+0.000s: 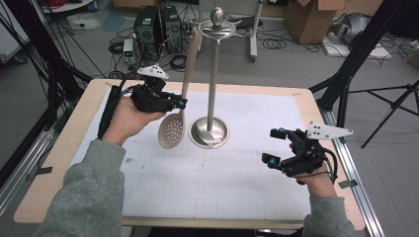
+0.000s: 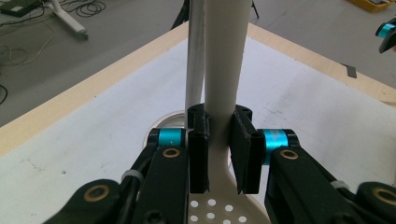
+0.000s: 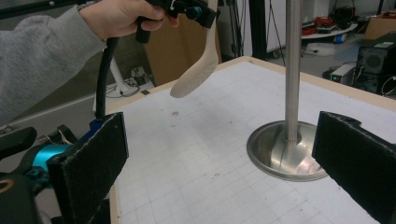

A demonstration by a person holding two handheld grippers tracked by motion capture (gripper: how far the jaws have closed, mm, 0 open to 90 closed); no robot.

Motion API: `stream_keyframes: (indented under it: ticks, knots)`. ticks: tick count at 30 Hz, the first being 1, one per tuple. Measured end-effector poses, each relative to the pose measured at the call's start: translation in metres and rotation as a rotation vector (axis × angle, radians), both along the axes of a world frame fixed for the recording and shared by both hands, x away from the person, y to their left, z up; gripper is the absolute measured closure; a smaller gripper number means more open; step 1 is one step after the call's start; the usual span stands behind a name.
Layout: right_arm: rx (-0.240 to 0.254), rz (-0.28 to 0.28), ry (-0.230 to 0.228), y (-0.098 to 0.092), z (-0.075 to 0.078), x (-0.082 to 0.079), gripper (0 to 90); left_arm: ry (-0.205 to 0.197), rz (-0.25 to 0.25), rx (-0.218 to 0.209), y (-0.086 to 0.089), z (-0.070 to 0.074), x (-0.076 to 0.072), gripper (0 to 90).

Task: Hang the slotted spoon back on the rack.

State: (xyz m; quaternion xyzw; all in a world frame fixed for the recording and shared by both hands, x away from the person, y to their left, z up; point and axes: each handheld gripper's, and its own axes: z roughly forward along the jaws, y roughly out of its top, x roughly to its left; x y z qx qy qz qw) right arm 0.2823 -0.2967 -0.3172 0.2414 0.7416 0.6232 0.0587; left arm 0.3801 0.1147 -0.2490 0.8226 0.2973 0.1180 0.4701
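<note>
While the left gripper (image 1: pixel 181 103) hangs above the far left part of the table (image 1: pixel 59 163), its fingers (image 2: pixel 198 154) are clenched on the handle of a pale slotted spoon (image 1: pixel 173 131), just above the perforated bowl. The spoon is lifted clear of the white gridded mat (image 1: pixel 212 173), its bowl hanging down and its long handle rising toward the far edge, tilted slightly. Its upper end lies close to the ring at the top of a steel utensil stand (image 1: pixel 210 129); whether it touches the ring cannot be told. The stand is upright near the middle of the far half of the table, its round base just beside the spoon's bowl. In the left gripper view the stand's pole runs right behind the handle. The right gripper (image 1: pixel 275 145) hovers near the right edge of the table, its fingers (image 3: pixel 91 158) spread wide and empty, pointed toward the stand's base.
</note>
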Motion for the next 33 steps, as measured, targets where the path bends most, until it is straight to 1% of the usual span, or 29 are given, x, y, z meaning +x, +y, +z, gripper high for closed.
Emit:
stream_keyframes:
  ticks: [9,11,13,16,19,20,22,24,26,30,31,32,33]
  knots:
    - [0.004,-0.002,0.009,-0.001,0.000,-0.001,2.2,0.000,0.004,-0.007,-0.005,-0.003,0.003,77.5]
    - [0.010,-0.004,0.008,-0.002,0.000,-0.001,2.2,-0.005,0.005,-0.004,-0.005,-0.003,0.003,77.5]
    - [0.018,-0.010,0.005,-0.004,0.001,-0.001,2.2,-0.008,0.011,0.014,-0.006,-0.003,0.004,77.5]
    - [0.023,-0.010,0.001,-0.005,0.001,-0.001,2.3,-0.011,0.008,0.023,-0.006,-0.002,0.005,77.4]
    - [0.019,-0.013,0.005,-0.005,0.001,-0.001,2.2,-0.008,0.003,0.018,-0.007,-0.003,0.005,77.2]
    - [0.015,-0.010,0.006,-0.004,0.001,-0.001,2.2,-0.012,0.003,0.023,-0.008,-0.003,0.005,76.7]
    - [0.013,-0.005,0.001,-0.004,0.001,-0.001,2.2,-0.046,-0.001,0.030,-0.009,-0.004,0.005,73.5]
    - [0.015,-0.005,0.006,-0.004,0.001,-0.002,2.2,-0.050,-0.008,0.001,-0.008,-0.003,0.003,67.5]
    - [0.016,-0.008,-0.001,-0.005,0.001,-0.001,2.2,-0.074,-0.020,-0.011,-0.007,-0.001,0.001,60.7]
    - [0.019,-0.014,0.002,-0.006,0.001,-0.002,2.2,-0.085,-0.041,-0.042,0.000,0.001,-0.003,50.4]
    - [0.019,-0.015,0.002,-0.006,0.001,-0.002,2.2,-0.085,-0.042,-0.057,0.001,0.000,-0.005,49.6]
    - [0.018,-0.013,0.000,-0.006,0.001,-0.002,2.2,-0.094,-0.044,-0.064,0.004,0.000,-0.006,48.3]
    - [0.017,-0.013,0.001,-0.006,0.001,-0.002,2.2,-0.097,-0.045,-0.072,0.006,-0.001,-0.007,45.2]
